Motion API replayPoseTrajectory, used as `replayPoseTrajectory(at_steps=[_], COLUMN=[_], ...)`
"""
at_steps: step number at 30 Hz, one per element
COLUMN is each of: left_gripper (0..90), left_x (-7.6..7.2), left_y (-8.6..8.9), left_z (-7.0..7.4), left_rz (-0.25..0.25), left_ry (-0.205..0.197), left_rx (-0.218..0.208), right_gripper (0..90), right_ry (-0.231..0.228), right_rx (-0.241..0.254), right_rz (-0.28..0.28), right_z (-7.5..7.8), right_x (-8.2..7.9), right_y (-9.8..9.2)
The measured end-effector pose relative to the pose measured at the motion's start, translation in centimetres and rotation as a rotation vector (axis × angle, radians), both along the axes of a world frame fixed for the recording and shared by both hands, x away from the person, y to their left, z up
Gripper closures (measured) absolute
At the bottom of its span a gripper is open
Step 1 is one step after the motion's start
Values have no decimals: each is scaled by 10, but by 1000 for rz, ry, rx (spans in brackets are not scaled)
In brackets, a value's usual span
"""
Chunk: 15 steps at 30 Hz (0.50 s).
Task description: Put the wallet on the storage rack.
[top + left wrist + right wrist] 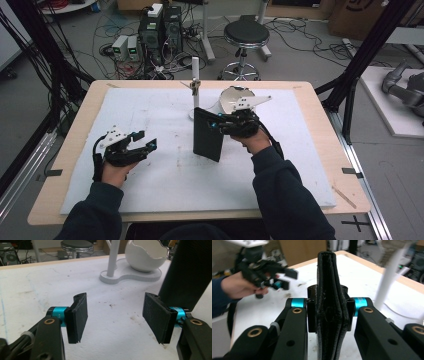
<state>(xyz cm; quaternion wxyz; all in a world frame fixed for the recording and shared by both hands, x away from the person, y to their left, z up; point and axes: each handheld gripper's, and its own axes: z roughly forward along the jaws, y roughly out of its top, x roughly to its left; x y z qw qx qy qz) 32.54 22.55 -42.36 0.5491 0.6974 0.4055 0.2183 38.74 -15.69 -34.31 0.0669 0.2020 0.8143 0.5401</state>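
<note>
Black folded case — stands upright at the centre of the counter, pinched at its right edge by the right gripper. The right gripper view shows its pads pressed on both faces of the case; the lower end is cut off by the frame. What the closed fold holds cannot be seen.

White egg-shaped bowl — at one o'clock from the case, on a white base with a white post. Its inside is hard to make out, half hidden by the gripper plate.

Left gripper — at nine o'clock from the case, well apart from it, jaws spread with nothing between them; the left gripper view shows bare white mat between the pads.
</note>
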Motion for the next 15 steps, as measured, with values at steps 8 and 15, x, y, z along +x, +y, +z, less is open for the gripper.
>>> replayPoseTrajectory(at_steps=[8, 15], left_gripper=[367, 371], left_x=[0, 0], left_y=[0, -1], left_z=[-1, -2], left_rz=[0, -8], left_ry=[-1, 5], left_rx=[4, 4], right_gripper=[683, 739], right_ry=[-28, -47], right_rx=[-73, -91], right_rz=[19, 22], right_z=[-6, 1], right_x=[-4, -2], right_y=[19, 14])
